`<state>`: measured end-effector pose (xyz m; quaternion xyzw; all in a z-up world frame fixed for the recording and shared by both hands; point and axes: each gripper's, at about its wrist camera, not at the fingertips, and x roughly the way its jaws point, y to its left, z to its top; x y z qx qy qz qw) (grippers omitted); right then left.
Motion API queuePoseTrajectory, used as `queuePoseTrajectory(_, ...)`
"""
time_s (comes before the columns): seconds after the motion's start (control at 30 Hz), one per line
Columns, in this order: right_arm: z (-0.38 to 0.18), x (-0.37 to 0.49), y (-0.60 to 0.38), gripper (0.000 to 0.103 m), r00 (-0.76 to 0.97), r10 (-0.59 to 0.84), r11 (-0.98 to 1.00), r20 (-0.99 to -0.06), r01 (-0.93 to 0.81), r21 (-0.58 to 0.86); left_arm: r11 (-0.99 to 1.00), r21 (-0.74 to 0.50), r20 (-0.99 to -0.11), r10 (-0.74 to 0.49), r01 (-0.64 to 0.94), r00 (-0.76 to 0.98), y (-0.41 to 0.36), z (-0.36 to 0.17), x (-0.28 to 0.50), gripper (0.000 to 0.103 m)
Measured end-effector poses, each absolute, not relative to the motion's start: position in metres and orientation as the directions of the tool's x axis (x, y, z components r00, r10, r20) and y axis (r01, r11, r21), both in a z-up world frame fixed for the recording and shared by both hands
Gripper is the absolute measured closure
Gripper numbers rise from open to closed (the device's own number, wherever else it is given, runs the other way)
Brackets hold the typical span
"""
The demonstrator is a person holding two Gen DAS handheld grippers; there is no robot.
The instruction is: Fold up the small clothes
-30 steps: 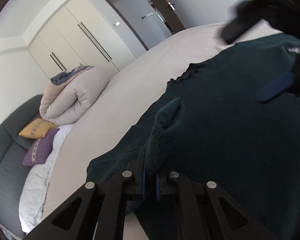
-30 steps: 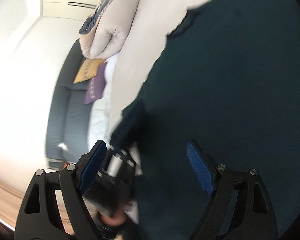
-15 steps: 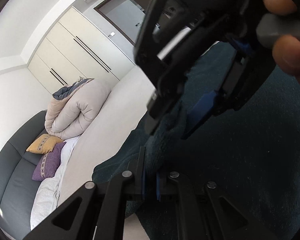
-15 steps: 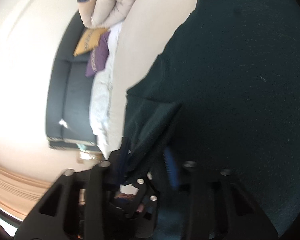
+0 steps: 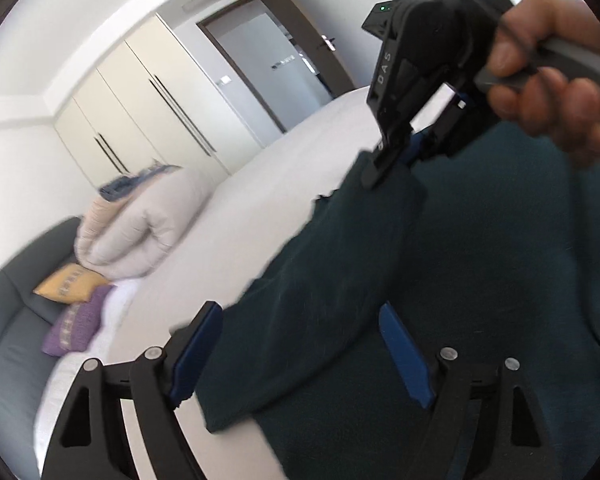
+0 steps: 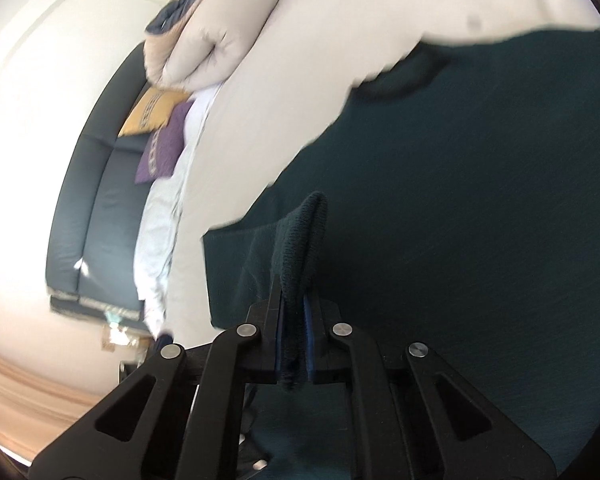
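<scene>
A dark teal knitted garment [image 5: 480, 264] lies spread on a white bed [image 5: 268, 200]. My left gripper [image 5: 300, 352] is open just above the garment's near edge, with cloth between its blue pads but not pinched. My right gripper [image 6: 294, 320] is shut on a raised fold of the garment's sleeve or edge [image 6: 300, 240]. In the left wrist view the right gripper [image 5: 396, 156] is held by a hand above the far part of the garment [image 6: 480, 200], lifting a strip of it.
A rolled beige duvet [image 5: 140, 216] lies at the bed's far end. A dark grey sofa [image 5: 8, 344] with a yellow cushion [image 5: 70, 286] and a purple cushion [image 5: 74, 328] stands beside the bed. Cream wardrobes [image 5: 140, 120] and a door [image 5: 268, 72] are behind.
My left gripper has let go of the fold and opened. My right gripper came in, closed on that fold, and has lifted it away across the garment.
</scene>
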<state>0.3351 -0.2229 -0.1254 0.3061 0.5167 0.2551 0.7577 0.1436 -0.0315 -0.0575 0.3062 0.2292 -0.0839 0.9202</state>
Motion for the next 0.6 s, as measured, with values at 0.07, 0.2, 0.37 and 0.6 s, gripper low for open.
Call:
queuePoseTrajectory(0.07,-0.121,0.339,-0.251,0.096,0.362,0.666,0.714,-0.653,-0.055,0.698,0.803,0.497,-0.505,-0.042,0.33,0.862,-0.037,-0.058,0.142,0.02)
queuePoseTrajectory(0.2,-0.113,0.353,-0.295,0.096,0.404,0.601,0.753,-0.689,0.003,0.658,0.821,0.437,-0.55,-0.079,0.367,0.832,-0.047,-0.059,0.14,0.02)
queuePoseTrajectory(0.37,-0.12,0.36,-0.338,0.096,0.434,0.56,0.754,-0.705,0.084,0.651,0.806,0.451,-0.593,-0.05,0.383,0.803,-0.052,-0.077,0.146,0.02)
queuePoseTrajectory(0.6,-0.142,0.367,-0.342,0.096,0.444,0.528,0.753,-0.724,0.15,0.641,0.817,0.435,-0.629,-0.027,0.379,0.777,-0.045,-0.094,0.146,0.02)
